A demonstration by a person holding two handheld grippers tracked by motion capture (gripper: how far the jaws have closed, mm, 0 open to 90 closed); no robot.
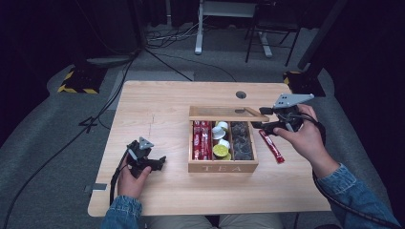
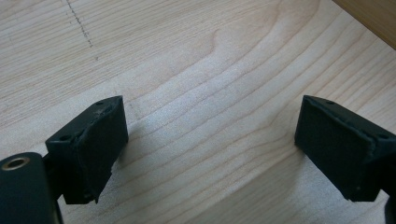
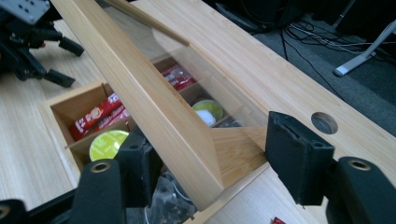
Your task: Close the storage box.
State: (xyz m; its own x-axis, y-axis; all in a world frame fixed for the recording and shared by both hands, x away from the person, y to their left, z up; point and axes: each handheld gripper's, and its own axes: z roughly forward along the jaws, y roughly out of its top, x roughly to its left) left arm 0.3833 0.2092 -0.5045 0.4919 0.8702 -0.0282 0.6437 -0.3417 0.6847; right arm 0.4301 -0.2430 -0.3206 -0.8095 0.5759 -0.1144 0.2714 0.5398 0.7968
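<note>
A wooden box marked TEA [image 1: 223, 167] stands on the table right of centre. Its glass-paned lid [image 1: 224, 113] is raised at a slant. My right gripper [image 1: 260, 119] is shut on the lid's right corner; in the right gripper view the lid frame [image 3: 154, 102] runs between the black pads [image 3: 294, 154]. Inside lie red sachets [image 1: 201, 140], small cups with green and white tops [image 1: 221, 150] and dark packets [image 1: 241, 140]. My left gripper [image 1: 160, 162] rests low on the table left of the box, jaws wide apart over bare wood [image 2: 210, 140].
One red sachet [image 1: 271, 146] lies on the table just right of the box, under my right hand. A round cable hole [image 1: 240, 94] sits behind the box. Bare tabletop [image 1: 157, 109] stretches left and behind. Cables and stand bases are on the floor beyond.
</note>
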